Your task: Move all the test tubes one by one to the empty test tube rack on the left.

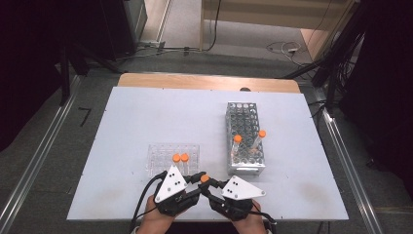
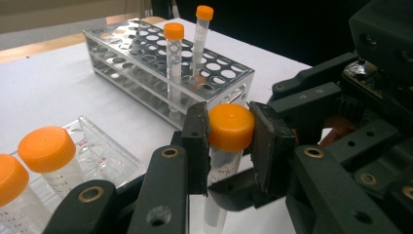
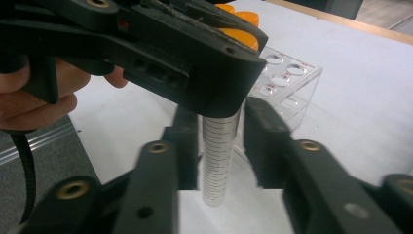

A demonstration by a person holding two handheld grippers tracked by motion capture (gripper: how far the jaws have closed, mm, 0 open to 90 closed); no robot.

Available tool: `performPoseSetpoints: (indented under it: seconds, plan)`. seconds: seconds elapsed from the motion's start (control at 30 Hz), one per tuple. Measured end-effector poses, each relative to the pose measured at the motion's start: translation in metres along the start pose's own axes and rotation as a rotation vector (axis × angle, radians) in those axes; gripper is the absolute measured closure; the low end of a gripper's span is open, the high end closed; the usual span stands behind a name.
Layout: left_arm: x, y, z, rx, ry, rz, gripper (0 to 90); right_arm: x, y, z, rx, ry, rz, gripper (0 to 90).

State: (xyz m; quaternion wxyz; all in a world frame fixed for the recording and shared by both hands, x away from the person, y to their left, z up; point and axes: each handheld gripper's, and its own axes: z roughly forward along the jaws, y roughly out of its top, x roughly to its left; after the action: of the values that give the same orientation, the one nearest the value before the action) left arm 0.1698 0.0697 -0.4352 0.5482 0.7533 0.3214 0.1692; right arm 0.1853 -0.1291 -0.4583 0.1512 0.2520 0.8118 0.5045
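Note:
A clear graduated tube with an orange cap (image 2: pixel 230 126) stands upright just above the white table near its front edge. My left gripper (image 2: pixel 228 141) is shut on the cap, one pad on each side. My right gripper (image 3: pixel 220 146) reaches in from the other side with its jaws around the tube's body (image 3: pixel 219 161); the left pad lies close against the tube and the right pad stands a little off it. In the high view the two grippers meet at the orange cap (image 1: pixel 205 179), left gripper (image 1: pixel 199 178) and right gripper (image 1: pixel 209 185).
A clear plastic rack (image 1: pixel 165 155) just behind the grippers holds two orange-capped tubes (image 1: pixel 180 157). To the right a metal rack (image 1: pixel 245 114) carries two more tubes (image 1: pixel 237 141) near its front end. A white board (image 1: pixel 146 112) covers the table.

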Motion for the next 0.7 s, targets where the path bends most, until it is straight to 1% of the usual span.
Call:
performPoseSetpoints:
  seconds: [0.03,0.13,0.17,0.27,0.4,0.47,0.7]
  plan:
    - [0.0,0.0,-0.001,-0.001,-0.001,-0.002,69.5,-0.001,0.0,0.0,0.001,0.002,0.0,53.7]
    - [0.001,0.002,-0.003,-0.008,0.002,-0.006,69.5,-0.003,0.0,-0.001,0.001,-0.012,0.001,42.7]
    - [0.002,0.002,-0.004,-0.009,0.003,-0.009,69.5,-0.004,0.0,-0.002,0.0,-0.018,-0.003,39.8]
    - [0.005,0.004,-0.009,-0.018,0.01,-0.017,69.5,-0.007,0.0,-0.003,0.001,-0.03,0.009,33.7]
    - [0.013,0.009,-0.017,-0.026,0.029,-0.036,69.5,-0.011,0.0,-0.006,0.002,-0.044,0.015,31.4]
    - [0.017,0.011,-0.022,-0.034,0.038,-0.052,69.5,-0.012,0.0,-0.008,0.0,-0.047,0.017,31.1]
    - [0.031,0.018,-0.037,-0.046,0.069,-0.082,69.5,-0.014,-0.001,-0.01,-0.002,-0.056,0.019,31.3]
